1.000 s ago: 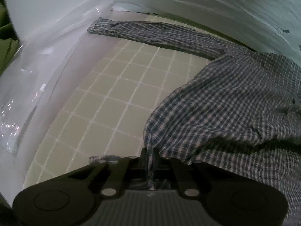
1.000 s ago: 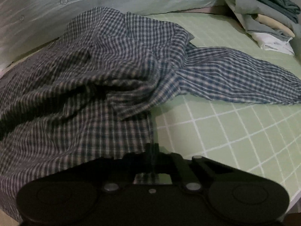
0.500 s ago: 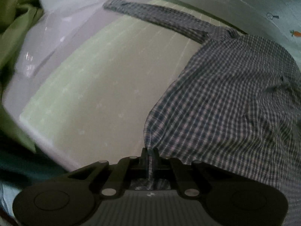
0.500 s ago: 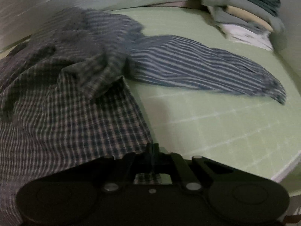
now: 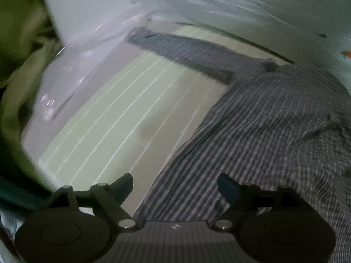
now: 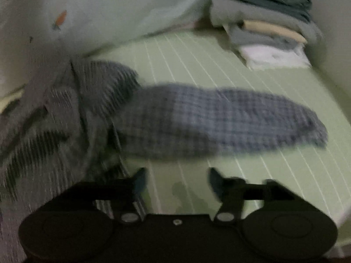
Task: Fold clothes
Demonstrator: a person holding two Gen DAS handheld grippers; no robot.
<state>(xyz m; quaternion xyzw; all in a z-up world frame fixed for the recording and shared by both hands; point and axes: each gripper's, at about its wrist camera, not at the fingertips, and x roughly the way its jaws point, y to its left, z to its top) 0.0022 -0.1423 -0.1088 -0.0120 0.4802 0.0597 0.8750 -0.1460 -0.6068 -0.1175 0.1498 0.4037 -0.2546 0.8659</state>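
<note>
A blue-and-white checked shirt (image 5: 274, 118) lies spread on a pale green gridded mat (image 5: 122, 114). One sleeve (image 5: 188, 50) stretches to the far left in the left wrist view. My left gripper (image 5: 175, 186) is opening, its fingers wide apart above the shirt's hem edge, pressing on nothing. In the right wrist view the other sleeve (image 6: 223, 120) lies across the mat (image 6: 274, 171), and the rumpled shirt body (image 6: 54, 127) is at left. My right gripper (image 6: 176, 180) is opening too, with only bare mat showing between its fingers. Both views are blurred.
A stack of folded clothes (image 6: 267, 28) sits at the mat's far right corner. Pale printed fabric (image 6: 105, 11) rises behind the mat. Clear plastic sheeting (image 5: 72, 74) and green cloth (image 5: 19, 70) lie past the mat's left edge.
Both grippers were shut on the shirt's hem and have let it go, their fingers now wide apart. Both have pulled back toward the mat's near edge, and the shirt lies flatter.
</note>
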